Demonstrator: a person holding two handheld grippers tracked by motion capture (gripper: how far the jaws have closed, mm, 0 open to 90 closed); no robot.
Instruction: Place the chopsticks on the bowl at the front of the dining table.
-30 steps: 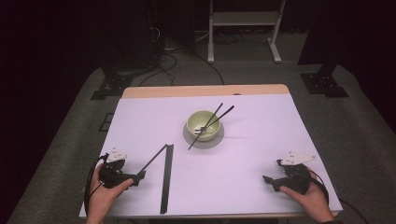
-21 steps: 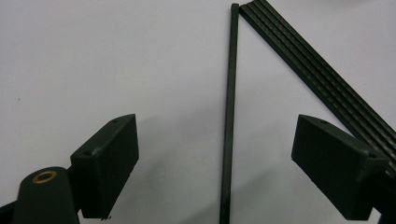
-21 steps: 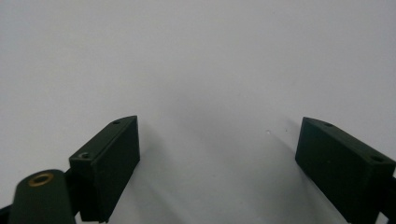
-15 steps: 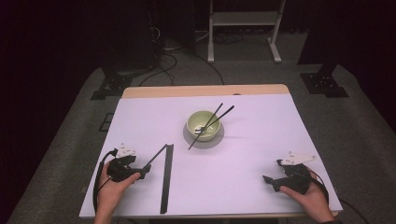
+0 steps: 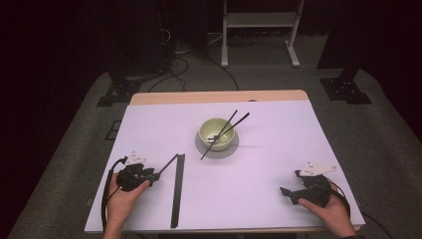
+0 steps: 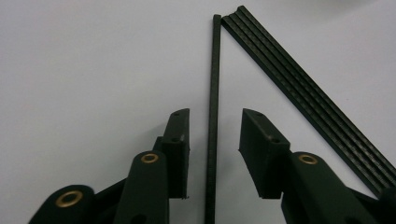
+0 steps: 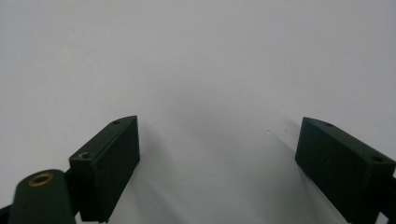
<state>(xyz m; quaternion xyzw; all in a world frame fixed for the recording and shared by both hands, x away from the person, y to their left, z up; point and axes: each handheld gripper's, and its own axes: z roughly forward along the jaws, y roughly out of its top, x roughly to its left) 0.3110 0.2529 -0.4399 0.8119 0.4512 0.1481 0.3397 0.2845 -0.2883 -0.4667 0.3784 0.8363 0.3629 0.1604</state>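
Observation:
A thin black rod (image 6: 215, 56) lies on the white table and runs straight between the jaws of my left gripper (image 6: 215, 116). The jaws stand open, with a small gap on each side of the rod. A flat bundle of black rods (image 6: 308, 98) lies just to its right and meets it at the far end. From above, the left gripper (image 5: 155, 175) sits at the front left, with the thin rod (image 5: 166, 165) angling up to the bundle (image 5: 177, 191). My right gripper (image 5: 286, 191) rests open at the front right; between its jaws (image 7: 219, 123) is bare table.
A pale green bowl (image 5: 209, 133) on a grey saucer (image 5: 216, 151) stands mid-table, with two black chopsticks (image 5: 228, 128) leaning across it. The wooden far edge (image 5: 219, 96) borders the white table top. Cables and stand legs lie on the floor behind.
My left gripper has slid forward and to the right along the thin rod, closer to the bundle. The right gripper, bowl and chopsticks have stayed put.

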